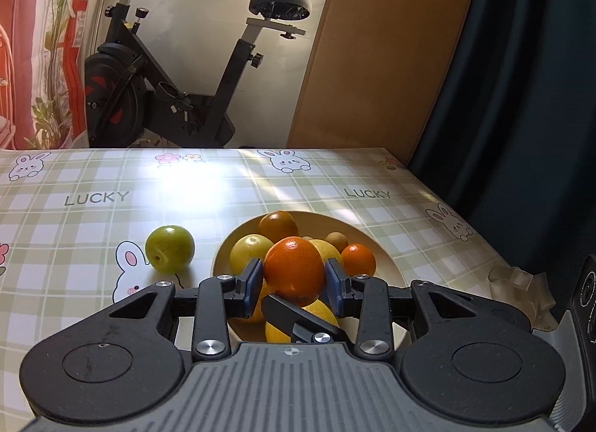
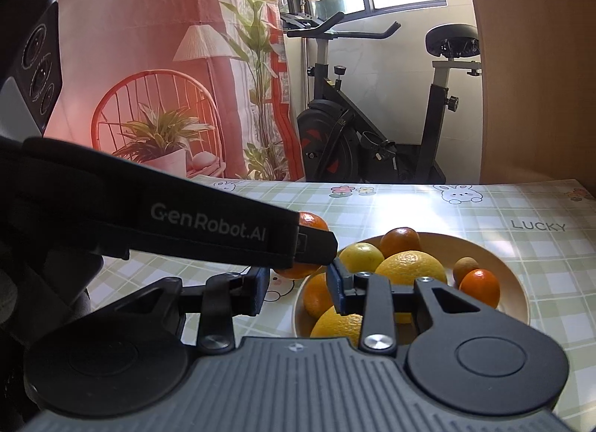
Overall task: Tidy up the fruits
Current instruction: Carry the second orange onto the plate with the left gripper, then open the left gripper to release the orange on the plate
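The left gripper (image 1: 294, 277) has an orange (image 1: 294, 268) clamped between its blue pads (image 1: 253, 284), jaws narrowly apart and pressing on the fruit's widest part, one pad on each flank. That is a sound place to take it: a round, firm-skinned fruit, moderately heavy for its size, with a waxy peel that could roll out if the pads sat above or below the middle. It gives a little under pressure, so a firm but not crushing squeeze looks right.

Just below and beyond the held orange sits the bowl (image 1: 387, 264), heaped with yellow and orange fruit. That pile looks loose, so anything lowered onto it could set others rolling. To the left of the gripper, out on the checked table (image 1: 111, 178), a green fruit (image 1: 169, 249) lies alone, smooth and shiny, likely slippery and best taken across its middle too.

The right gripper (image 2: 298, 283) points at the near-left rim of the bowl, its jaws a small way apart. The left gripper's body crosses in front of its view, so it cannot be told whether those pads press on anything. A dark finger shows just beneath the held orange in the left view, probably the right gripper's.
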`<state>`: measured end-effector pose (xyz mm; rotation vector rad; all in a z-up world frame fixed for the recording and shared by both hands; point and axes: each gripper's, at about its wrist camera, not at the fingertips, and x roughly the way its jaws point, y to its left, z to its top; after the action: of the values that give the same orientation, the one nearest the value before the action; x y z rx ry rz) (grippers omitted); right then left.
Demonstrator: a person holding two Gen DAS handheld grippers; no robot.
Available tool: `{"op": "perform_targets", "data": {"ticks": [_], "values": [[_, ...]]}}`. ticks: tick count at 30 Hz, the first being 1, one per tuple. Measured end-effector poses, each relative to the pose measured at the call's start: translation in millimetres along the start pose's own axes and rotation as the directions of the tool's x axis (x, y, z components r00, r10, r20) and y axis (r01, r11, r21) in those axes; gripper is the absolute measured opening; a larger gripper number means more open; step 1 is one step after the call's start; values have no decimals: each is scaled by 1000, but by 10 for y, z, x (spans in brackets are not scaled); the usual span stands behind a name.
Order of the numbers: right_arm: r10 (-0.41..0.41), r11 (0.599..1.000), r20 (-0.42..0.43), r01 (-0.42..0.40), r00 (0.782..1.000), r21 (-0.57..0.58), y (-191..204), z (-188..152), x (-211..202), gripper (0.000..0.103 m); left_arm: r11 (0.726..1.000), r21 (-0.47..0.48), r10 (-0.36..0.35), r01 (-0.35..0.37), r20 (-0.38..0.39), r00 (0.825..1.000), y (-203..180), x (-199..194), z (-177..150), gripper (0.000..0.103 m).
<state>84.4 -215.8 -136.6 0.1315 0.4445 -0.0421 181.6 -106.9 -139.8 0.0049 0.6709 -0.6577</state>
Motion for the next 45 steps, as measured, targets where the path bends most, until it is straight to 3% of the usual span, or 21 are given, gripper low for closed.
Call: {"op": "perform_targets", "data": {"ticks": [14,22,32,36,39,41,45], "values": [[-130,986,16,128,991,110,-617,-159,-266,36,994,60,-87,95,-113,990,-451,495,-16,38],[-155,974,-21,156,988,163,-867,-301,-236,36,993,68,-82,95,-166,983,-527,725,-47,38],[-151,972,-21,152,988,178,-889,-318,-228,35,993,60,-92,102,-150,984,-505,660,-15,39],[-166,969,-18,167,986,184,-885,-304,-245,36,994,36,-100,104,-110,989,-395,514,34,40],[-174,967,-19,174,985,185,-888,-296,-262,37,997,-2,-75,75,-60,995,-225,380,102,45],[-175,966,-21,175,984,187,-895,-281,-282,38,998,-29,-50,49,-27,998,-87,298,145,54],[-177,968,-15,177,984,180,-877,-229,-310,38,996,-94,9,-9,-2,1000,250,160,250,54]]}}
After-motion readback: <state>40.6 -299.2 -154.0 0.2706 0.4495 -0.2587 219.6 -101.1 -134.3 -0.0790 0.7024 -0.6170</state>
